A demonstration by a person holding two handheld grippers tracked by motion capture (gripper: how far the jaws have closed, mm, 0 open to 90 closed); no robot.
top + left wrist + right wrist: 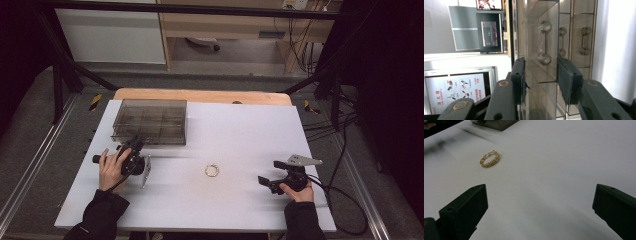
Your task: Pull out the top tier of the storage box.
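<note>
- White tabletop (240,200) lay under both our grippers, with a dark frame and floor around it.
- Our left gripper (541,77), jaws narrowed, clamped a drawer front of the smoky clear plastic organiser box (150,121), probably to steady or open it.
- Our right gripper (540,215) gaped wide and empty, aimed at the gold beaded ring (489,159) lying alone mid-table, well short of it.
</note>
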